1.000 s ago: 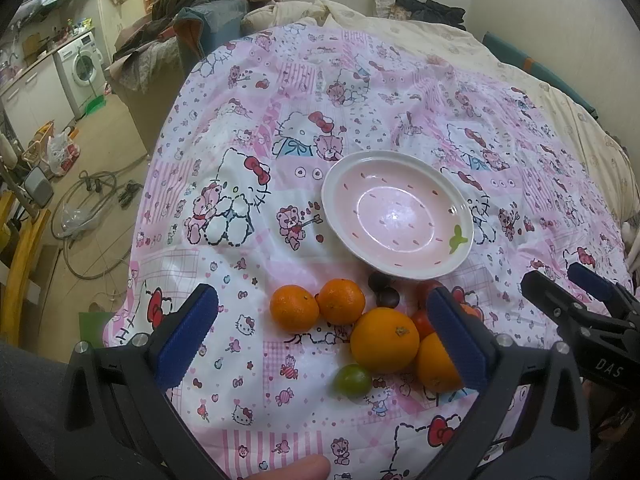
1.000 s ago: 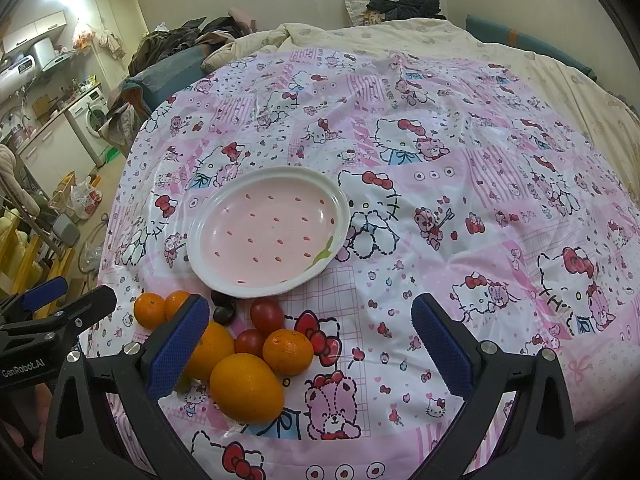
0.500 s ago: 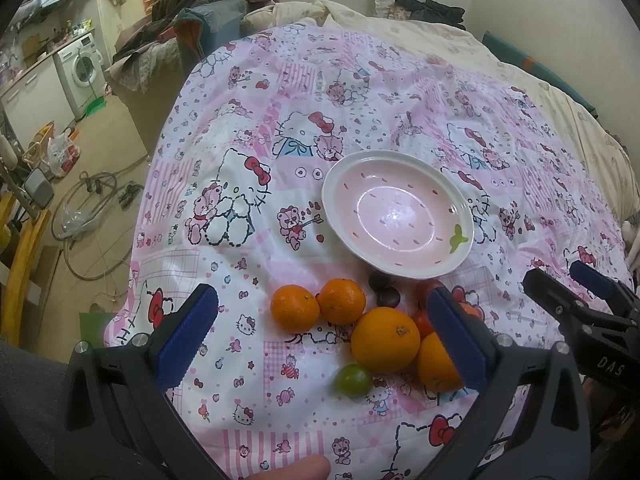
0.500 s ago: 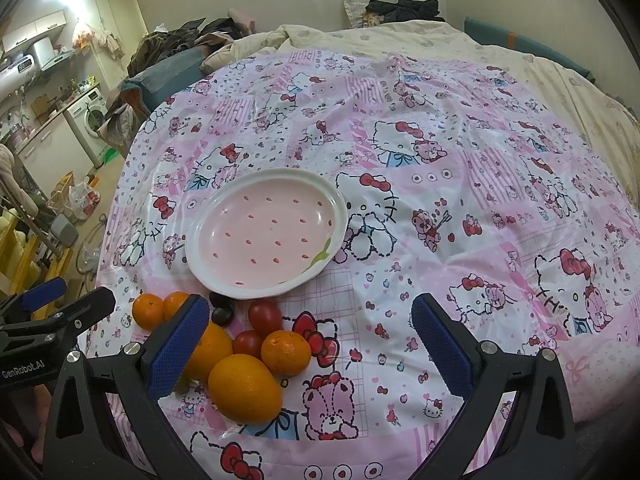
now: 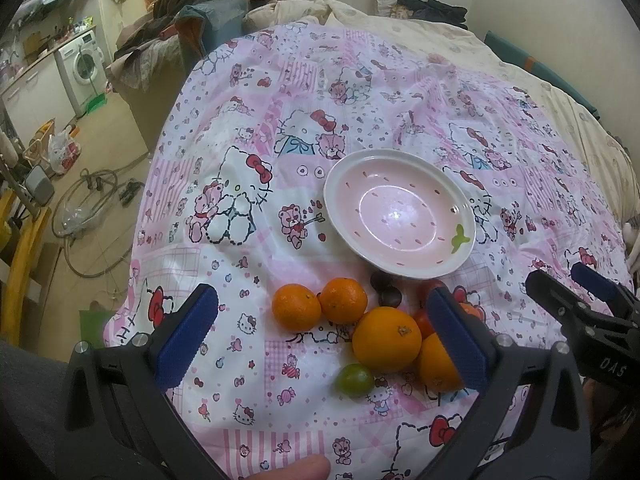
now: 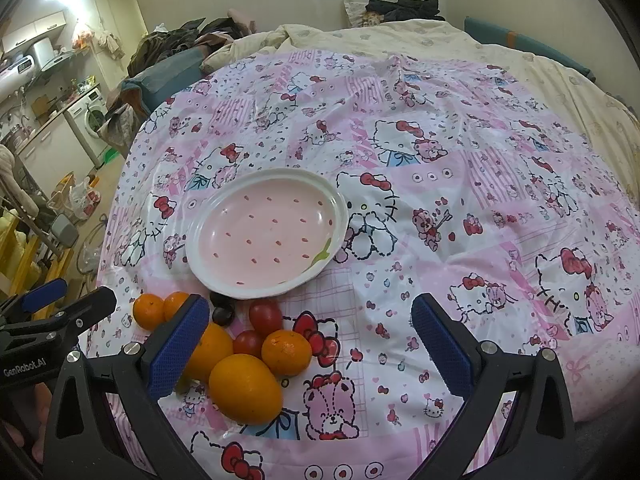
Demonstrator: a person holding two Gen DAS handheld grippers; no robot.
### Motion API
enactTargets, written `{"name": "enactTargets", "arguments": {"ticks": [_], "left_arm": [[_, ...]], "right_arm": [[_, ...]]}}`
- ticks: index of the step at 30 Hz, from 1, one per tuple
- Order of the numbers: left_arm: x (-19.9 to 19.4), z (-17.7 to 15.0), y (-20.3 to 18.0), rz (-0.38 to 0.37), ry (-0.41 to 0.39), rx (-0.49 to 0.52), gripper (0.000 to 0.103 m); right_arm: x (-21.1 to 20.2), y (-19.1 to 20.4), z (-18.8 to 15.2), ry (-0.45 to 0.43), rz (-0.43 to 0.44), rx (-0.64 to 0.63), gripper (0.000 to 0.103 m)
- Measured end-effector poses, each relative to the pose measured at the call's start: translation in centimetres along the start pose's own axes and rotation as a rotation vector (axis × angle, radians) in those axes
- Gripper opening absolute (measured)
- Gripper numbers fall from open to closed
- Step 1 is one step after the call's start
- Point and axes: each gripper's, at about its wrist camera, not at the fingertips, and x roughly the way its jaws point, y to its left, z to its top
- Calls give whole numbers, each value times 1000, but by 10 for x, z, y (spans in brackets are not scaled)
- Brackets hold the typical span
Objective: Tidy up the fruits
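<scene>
An empty pink plate [image 5: 436, 266] [image 6: 208, 268] with a white rim lies on the patterned pink cloth. Below it sits a cluster of fruit: two small mandarins [image 5: 296, 306] [image 6: 149, 311], a big orange [image 5: 386, 339] [image 6: 245, 389], another orange [image 5: 437, 362] [image 6: 211, 350], a mandarin [image 6: 286, 352], red tomatoes [image 6: 265, 317], dark plums [image 5: 385, 297] [image 6: 222, 314] and a green fruit [image 5: 354, 378]. My left gripper [image 5: 322, 350] hovers open over the cluster's near side. My right gripper [image 6: 310, 354] hangs open just right of the fruit. Neither holds anything.
The cloth [image 6: 460, 200] covers a bed with beige bedding [image 6: 520, 68] behind. The bed's left edge drops to a floor with cables [image 5: 92, 200], a washing machine [image 5: 82, 70] and piled clothes [image 5: 192, 8]. A fingertip [image 5: 296, 470] shows at the bottom edge.
The right gripper has drifted slightly, so the plate and fruit shift a little in its view. The left gripper has barely moved, and both stay open.
</scene>
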Motion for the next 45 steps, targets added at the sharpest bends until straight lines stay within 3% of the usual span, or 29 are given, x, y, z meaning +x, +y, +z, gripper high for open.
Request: {"name": "enactTargets", "arguments": {"ticks": [10,13,18,21,24,29,37,45], "left_arm": [[14,3,19,15,70,-71,103],[17,6,32,26,89,-126,103],[19,10,49,25,120,-214,103],[20,12,54,28,134,-230,103],[21,12,58,28,144,-245,103],[21,13,61,26,146,-243,103],[29,17,58,13,190,-222,103],[38,15,61,15,242,-229,103]], "right_arm": [[13,-5,-4,73,43,37,103],[30,-7,-11,179,89,52,103],[61,8,-33,367,168,22,93],[76,22,-45,424,174,0,91],[86,33,-53,458,169,-30,78],[85,41,-57,444,190,-63,61],[67,27,-45,439,238,-36,58],[17,-15,10,252,231,8,58]]}}
